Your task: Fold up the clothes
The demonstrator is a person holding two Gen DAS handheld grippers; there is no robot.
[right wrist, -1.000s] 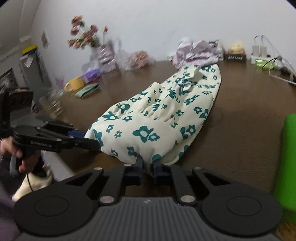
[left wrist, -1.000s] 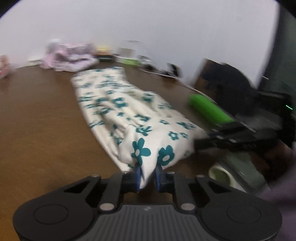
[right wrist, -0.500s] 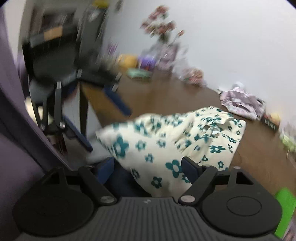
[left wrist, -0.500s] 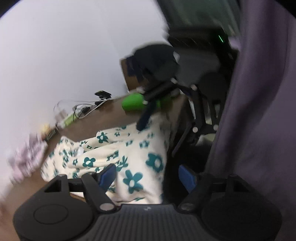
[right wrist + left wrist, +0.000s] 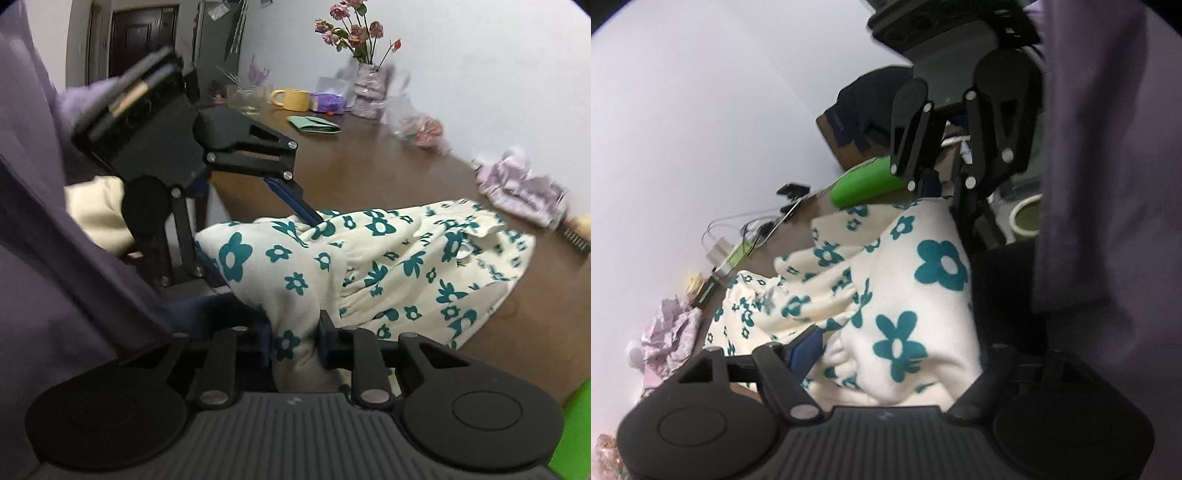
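A cream garment with teal flowers (image 5: 886,295) lies along the brown table, its near end hanging over the table's front edge. My left gripper (image 5: 894,354) is open wide, with the cloth's end lying between its spread fingers. My right gripper (image 5: 295,350) has its jaws part open with a bunch of the same garment (image 5: 406,258) between the blue pads. Each gripper shows in the other's view: the right gripper (image 5: 938,184) at the cloth's far corner, the left gripper (image 5: 295,206) with one finger touching the cloth.
A green roll (image 5: 864,181), cables and a charger (image 5: 738,240) lie at the table's far side. A crumpled lilac garment (image 5: 524,188), a yellow mug (image 5: 291,99), a green pouch (image 5: 314,123) and a vase of flowers (image 5: 365,85) stand on the table (image 5: 369,166). My purple sleeve (image 5: 1089,184) is close.
Both grippers were shut on the garment's near end a second ago; both opened and swung toward the table edge. The right jaws have since narrowed around the cloth.
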